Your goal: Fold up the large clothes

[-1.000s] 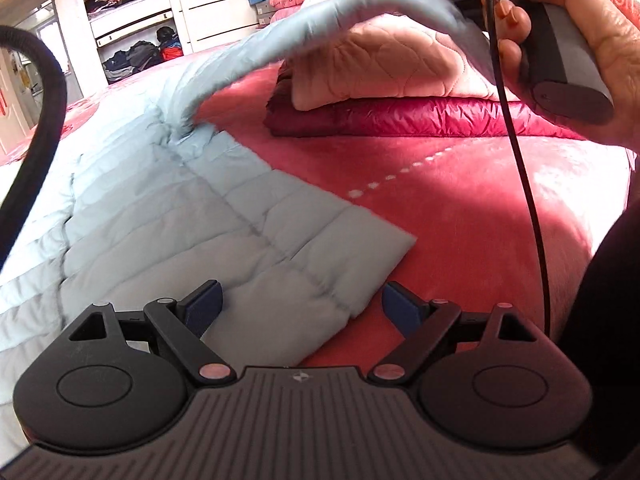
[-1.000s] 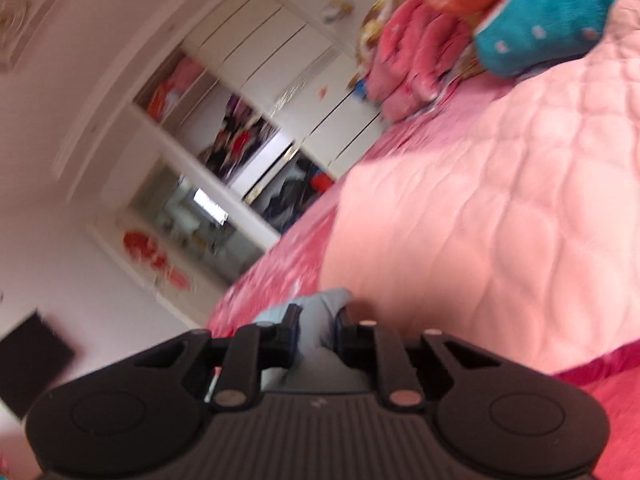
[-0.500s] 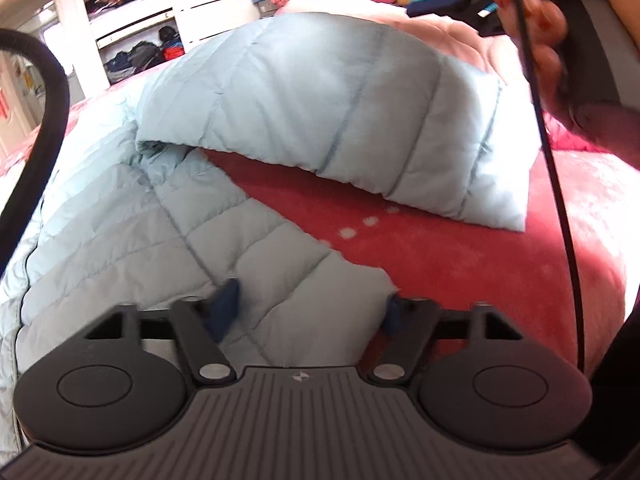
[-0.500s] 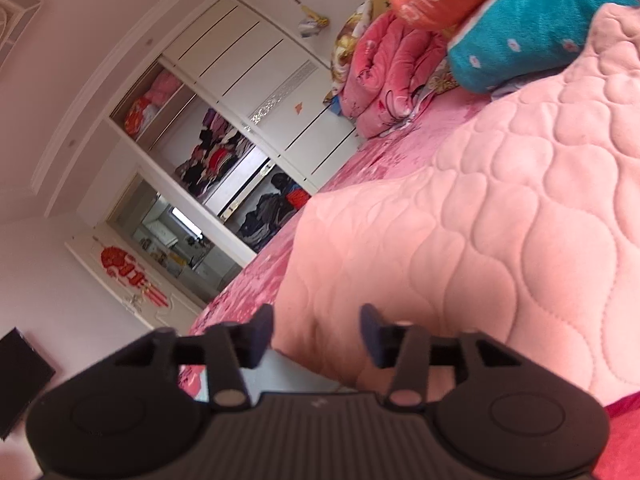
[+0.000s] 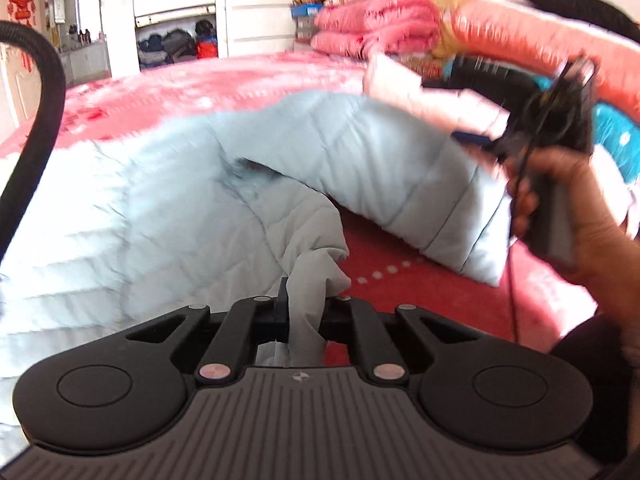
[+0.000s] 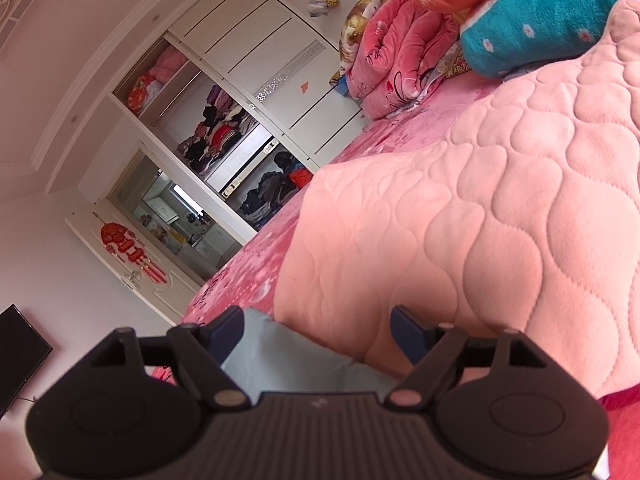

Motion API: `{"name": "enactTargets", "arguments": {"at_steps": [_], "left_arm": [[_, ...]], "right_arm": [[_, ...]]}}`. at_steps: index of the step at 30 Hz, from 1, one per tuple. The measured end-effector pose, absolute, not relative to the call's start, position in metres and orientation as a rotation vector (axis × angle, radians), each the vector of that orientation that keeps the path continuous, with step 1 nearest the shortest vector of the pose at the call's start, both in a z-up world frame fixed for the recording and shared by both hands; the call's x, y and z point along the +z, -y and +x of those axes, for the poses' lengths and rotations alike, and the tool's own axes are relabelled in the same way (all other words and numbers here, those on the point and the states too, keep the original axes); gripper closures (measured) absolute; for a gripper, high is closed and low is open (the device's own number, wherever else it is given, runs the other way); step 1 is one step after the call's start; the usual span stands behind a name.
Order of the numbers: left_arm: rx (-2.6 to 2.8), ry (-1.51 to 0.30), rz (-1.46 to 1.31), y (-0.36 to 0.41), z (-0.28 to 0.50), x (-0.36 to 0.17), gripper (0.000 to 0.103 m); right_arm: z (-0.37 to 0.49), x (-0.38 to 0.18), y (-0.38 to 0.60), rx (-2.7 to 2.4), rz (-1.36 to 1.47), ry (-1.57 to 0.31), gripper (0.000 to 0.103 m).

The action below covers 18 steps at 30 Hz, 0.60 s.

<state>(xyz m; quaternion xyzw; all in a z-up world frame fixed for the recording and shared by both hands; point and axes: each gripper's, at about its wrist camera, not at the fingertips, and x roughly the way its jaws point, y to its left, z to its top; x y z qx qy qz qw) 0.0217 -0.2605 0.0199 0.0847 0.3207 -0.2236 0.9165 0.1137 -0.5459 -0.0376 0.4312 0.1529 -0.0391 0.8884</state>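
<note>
A large light blue quilted jacket (image 5: 168, 208) lies spread on the red bed cover (image 5: 400, 280). Its sleeve (image 5: 384, 168) lies folded over toward the right. My left gripper (image 5: 304, 308) is shut on the jacket's near corner, which bunches up between the fingers. My right gripper (image 6: 316, 328) is open and empty, held up in a hand at the right of the left wrist view (image 5: 556, 128). A strip of the blue jacket (image 6: 288, 360) shows just below its fingers.
A folded pink quilted garment (image 6: 480, 220) lies on the bed beyond the right gripper. Stacked pink, teal and orange bedding (image 6: 520, 20) sits at the bed's far end. A white wardrobe (image 5: 176, 20) with open shelves stands behind. A black cable (image 5: 44, 80) arcs at left.
My left gripper has closed on the jacket's near corner and lifted it. My right gripper let go of the sleeve, opened wide and drew back; the sleeve dropped onto the bed.
</note>
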Motion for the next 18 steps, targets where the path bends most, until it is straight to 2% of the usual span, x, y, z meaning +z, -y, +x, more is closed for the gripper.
{"name": "enactTargets", "arguments": {"at_steps": [7,14,18], "left_arm": [[-0.465,-0.696,0.115,0.229,-0.012,0.053,0.096],[-0.533,-0.81,0.127,0.251,-0.02,0.014,0.094],[-0.555,-0.852,0.134,0.264,-0.014,-0.003,0.088]], "right_arm": [[0.117,-0.03,0.533,-0.045,0.835,-0.343,0.02],[0.116,-0.031,0.522,-0.024,0.807,-0.37,0.018],[0.114,-0.029,0.507,-0.012,0.738,-0.405,0.016]]}}
